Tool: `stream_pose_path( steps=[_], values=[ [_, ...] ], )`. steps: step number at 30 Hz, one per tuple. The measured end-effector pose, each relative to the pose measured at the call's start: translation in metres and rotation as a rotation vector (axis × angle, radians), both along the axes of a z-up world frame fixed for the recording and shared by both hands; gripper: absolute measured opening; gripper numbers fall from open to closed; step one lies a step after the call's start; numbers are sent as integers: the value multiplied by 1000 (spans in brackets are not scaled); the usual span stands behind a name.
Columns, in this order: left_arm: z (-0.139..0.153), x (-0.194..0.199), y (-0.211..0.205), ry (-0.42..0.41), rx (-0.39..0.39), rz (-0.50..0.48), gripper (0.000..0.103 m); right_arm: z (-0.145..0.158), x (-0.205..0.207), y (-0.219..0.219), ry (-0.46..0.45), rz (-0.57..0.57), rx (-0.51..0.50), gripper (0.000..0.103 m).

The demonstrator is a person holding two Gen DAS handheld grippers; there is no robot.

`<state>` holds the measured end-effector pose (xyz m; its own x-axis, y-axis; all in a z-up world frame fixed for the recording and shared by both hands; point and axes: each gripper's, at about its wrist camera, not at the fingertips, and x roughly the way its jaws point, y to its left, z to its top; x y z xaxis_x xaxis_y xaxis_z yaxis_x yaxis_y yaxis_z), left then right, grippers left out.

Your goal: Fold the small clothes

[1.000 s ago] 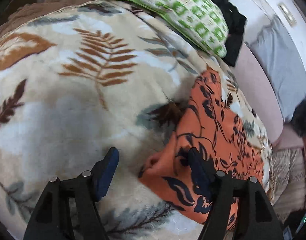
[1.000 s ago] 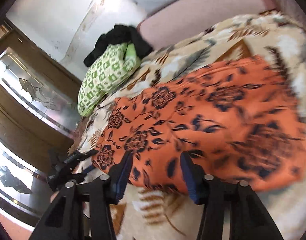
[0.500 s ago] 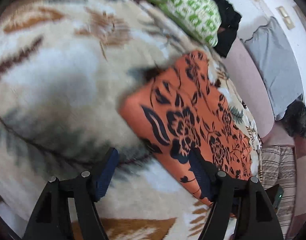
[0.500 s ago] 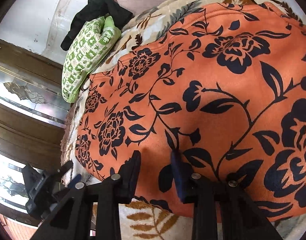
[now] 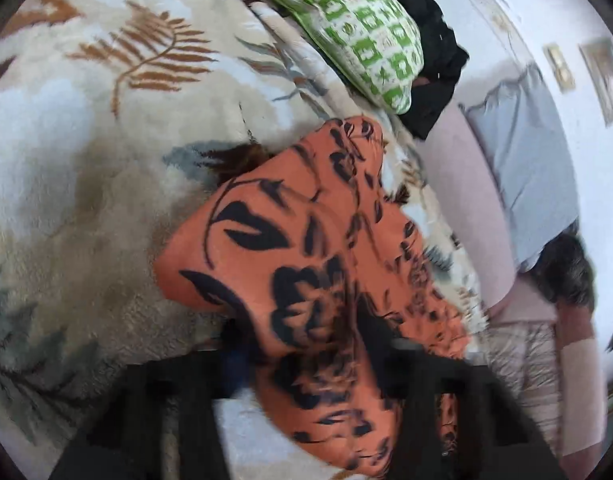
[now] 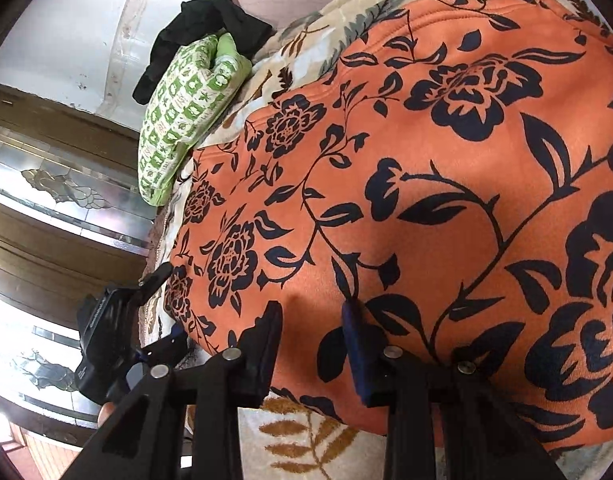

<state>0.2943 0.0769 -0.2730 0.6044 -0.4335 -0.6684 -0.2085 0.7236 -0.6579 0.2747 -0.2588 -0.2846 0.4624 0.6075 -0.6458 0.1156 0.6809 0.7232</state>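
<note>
An orange garment with dark flowers (image 5: 290, 216) lies on a leaf-patterned blanket (image 5: 86, 160). In the blurred left wrist view my left gripper (image 5: 306, 352) is closing; the garment's near corner bunches up between its fingers and fills the gap. The right wrist view shows the garment (image 6: 446, 200) spread wide over the blanket (image 6: 306, 440). My right gripper (image 6: 312, 320) is shut on a small pinch of its near edge. At that view's left, the left gripper (image 6: 168, 308) sits at the garment's far corner.
A green patterned pillow (image 5: 366, 28) and a black cloth (image 5: 434, 60) lie at the bed's head by the white wall. A person's arm (image 5: 578, 380) is at the right. A wooden cabinet with glass panels (image 6: 46, 184) stands beyond the bed's edge.
The left gripper slid onto the garment's corner and its jaws narrowed around it. The right gripper sank to the garment's edge and narrowed on a pinch of fabric.
</note>
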Motion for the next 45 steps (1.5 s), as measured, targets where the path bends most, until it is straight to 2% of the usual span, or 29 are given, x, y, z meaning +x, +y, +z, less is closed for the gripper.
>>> stream_pose_path(
  steps=[4,8,11,14,17,20,23,24,25,26,28,29,30,31,32,34,36,40,42,45],
  values=[
    [4,-3,-2,-34,49,-9,26,-1,-1,-3,8,-11,20,31],
    [33,-12,-27,-128,195,-55,21,0,-3,-10,15,-27,62,30],
    [63,-19,-54,-207,296,-116,20,2,-7,-24,18,-52,99,30],
    [98,-29,-95,-298,414,-208,20,11,-14,-58,-17,-142,105,30],
    [122,-42,-143,-359,487,-305,19,17,-25,-98,-55,-235,143,30],
    [126,-54,-200,-387,517,-419,19,24,-38,-131,-92,-308,171,29],
    [108,-69,-273,-373,547,-579,21,26,-49,-162,-122,-370,231,30],
    [102,-71,-287,-351,539,-629,26,26,-54,-173,-132,-394,262,30],
    [95,-73,-298,-326,519,-676,29,26,-58,-185,-140,-416,301,34],
    [91,-75,-302,-308,481,-716,32,24,-62,-197,-142,-437,354,35],
    [92,-83,-296,-327,389,-783,34,17,-67,-216,-131,-464,464,36],
    [98,-90,-286,-375,389,-788,46,15,-68,-221,-129,-469,501,42],
    [102,-93,-278,-412,401,-780,64,11,-69,-226,-121,-470,537,66],
    [108,-95,-267,-454,413,-758,71,7,-69,-229,-102,-470,558,78],
    [113,-93,-251,-495,422,-715,76,6,-69,-229,-91,-469,556,78],
    [113,-82,-228,-496,434,-655,76,8,-64,-224,-84,-436,534,78],
    [104,-59,-206,-434,438,-588,76,11,-58,-215,-85,-398,519,78],
    [64,-33,-169,-315,448,-495,76,15,-45,-186,-12,-336,342,78],
    [43,-23,-166,-261,446,-485,76,15,-42,-177,15,-326,284,78],
    [24,-21,-167,-219,475,-507,76,20,-42,-170,0,-323,245,78]
  ],
)
